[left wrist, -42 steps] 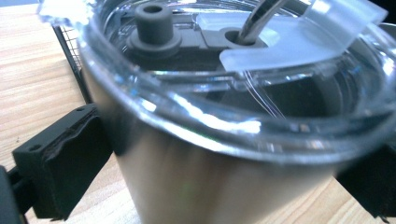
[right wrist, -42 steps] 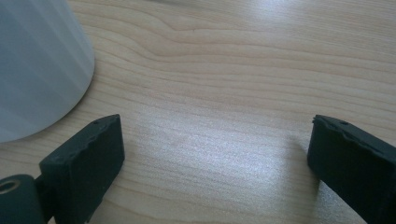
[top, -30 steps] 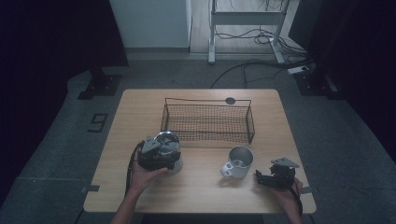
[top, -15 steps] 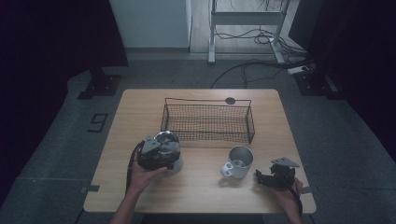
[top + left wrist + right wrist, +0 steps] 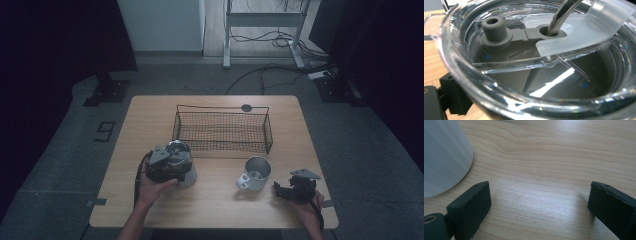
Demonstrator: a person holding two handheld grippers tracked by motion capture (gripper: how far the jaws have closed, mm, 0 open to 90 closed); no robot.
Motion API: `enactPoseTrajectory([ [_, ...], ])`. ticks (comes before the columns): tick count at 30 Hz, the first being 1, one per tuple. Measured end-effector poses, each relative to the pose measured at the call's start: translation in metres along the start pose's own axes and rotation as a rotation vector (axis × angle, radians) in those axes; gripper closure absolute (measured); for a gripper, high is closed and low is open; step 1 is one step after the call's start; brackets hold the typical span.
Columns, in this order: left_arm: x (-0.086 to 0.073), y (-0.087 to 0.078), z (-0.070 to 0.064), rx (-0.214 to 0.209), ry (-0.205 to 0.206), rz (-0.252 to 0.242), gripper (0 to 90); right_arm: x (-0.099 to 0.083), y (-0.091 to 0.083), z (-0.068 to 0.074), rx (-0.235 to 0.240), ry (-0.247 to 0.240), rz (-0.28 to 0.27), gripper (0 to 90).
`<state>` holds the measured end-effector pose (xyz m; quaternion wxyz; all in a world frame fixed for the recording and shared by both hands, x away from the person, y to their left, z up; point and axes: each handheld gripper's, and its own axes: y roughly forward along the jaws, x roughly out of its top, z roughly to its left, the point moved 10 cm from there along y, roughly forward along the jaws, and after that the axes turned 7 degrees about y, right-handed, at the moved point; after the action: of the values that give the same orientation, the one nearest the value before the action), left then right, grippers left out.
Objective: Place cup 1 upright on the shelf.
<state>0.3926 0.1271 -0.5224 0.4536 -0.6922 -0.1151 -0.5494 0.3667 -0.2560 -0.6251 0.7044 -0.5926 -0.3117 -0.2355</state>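
A pale tumbler with a clear lid stands at the table's front left. A metal straw passes through the lid beside a grey stopper. My left gripper sits over the tumbler's top, its jaws spread wide around it. One black finger lies against the outer wall; the other is hidden. A metal mug stands right of centre. My right gripper rests on the wood, open and empty, with the mug's pale side just left of its jaws.
A black wire basket stands empty across the back middle of the wooden table. A dark round disc lies behind it. Beyond the table are a dark floor, cables and a metal frame.
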Motion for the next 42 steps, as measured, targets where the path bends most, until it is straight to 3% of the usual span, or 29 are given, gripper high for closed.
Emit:
enactPoseTrajectory([
  [11, 0.007, -0.009, 0.001, -0.009, -0.006, -0.024, 4.0, 0.000, 0.000, 0.000, -0.002, 0.001, -0.002, 5.0],
  [25, 0.034, -0.035, 0.006, 0.003, 0.002, -0.078, 4.0, 0.001, 0.000, -0.001, -0.009, 0.005, -0.005, 6.1],
  [42, 0.043, -0.043, 0.009, 0.008, 0.006, -0.080, 4.1, 0.001, 0.000, -0.002, -0.010, 0.008, -0.008, 6.7],
])
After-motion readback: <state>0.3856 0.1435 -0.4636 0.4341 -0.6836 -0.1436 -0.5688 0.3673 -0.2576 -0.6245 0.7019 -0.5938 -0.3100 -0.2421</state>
